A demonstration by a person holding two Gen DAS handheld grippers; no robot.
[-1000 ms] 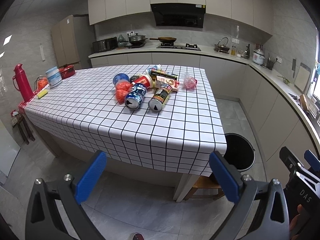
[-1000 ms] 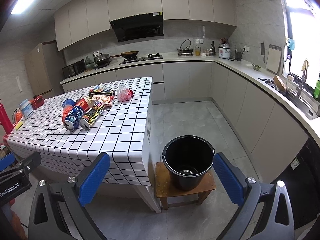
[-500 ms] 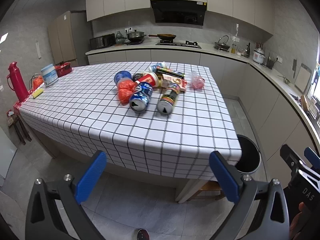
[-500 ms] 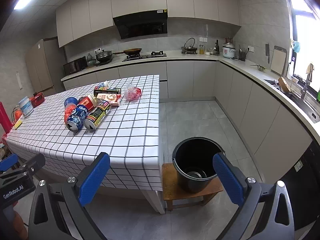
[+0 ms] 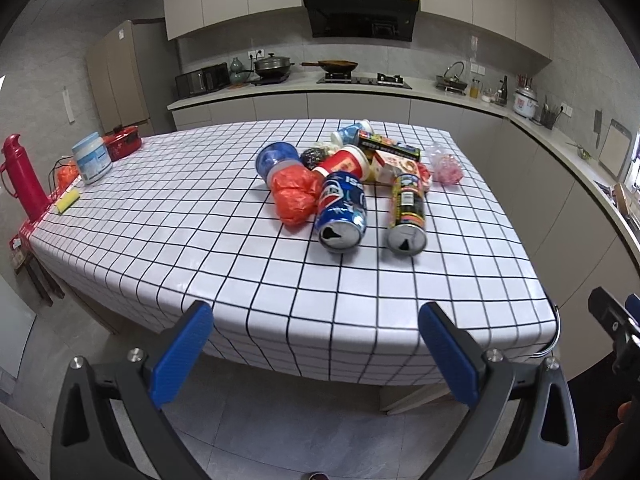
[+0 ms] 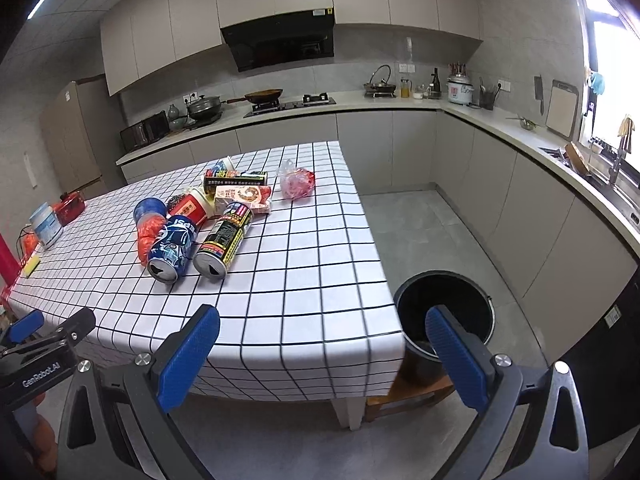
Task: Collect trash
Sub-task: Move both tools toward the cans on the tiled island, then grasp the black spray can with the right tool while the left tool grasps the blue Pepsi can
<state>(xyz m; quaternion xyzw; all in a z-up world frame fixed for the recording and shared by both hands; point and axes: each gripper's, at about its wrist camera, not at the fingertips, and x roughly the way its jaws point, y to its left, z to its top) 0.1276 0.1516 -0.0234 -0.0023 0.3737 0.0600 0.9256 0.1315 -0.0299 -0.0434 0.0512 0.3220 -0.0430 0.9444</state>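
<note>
A heap of trash lies on the checked table (image 5: 200, 248): a blue Pepsi can (image 5: 341, 212), a black-and-yellow can (image 5: 407, 216), an orange plastic bag (image 5: 295, 196), a red cup (image 5: 344, 164), a snack box (image 5: 396, 162) and a pink bag (image 5: 446, 166). The Pepsi can (image 6: 171, 249) and yellow can (image 6: 225, 240) also show in the right wrist view. A black bucket (image 6: 444, 312) stands on a wooden stool right of the table. My left gripper (image 5: 316, 352) is open and empty before the table's near edge. My right gripper (image 6: 320, 354) is open and empty at the table's corner.
A red thermos (image 5: 20, 176), a white tub (image 5: 91, 158), a red box (image 5: 122, 142) and a yellow sponge (image 5: 69, 201) sit at the table's far left. Kitchen counters (image 6: 520, 136) run along the back and right walls. Grey floor (image 6: 420, 224) lies between table and cabinets.
Both grippers have moved closer to the table, so the trash looks larger. Both stay open. Nothing on the table has moved.
</note>
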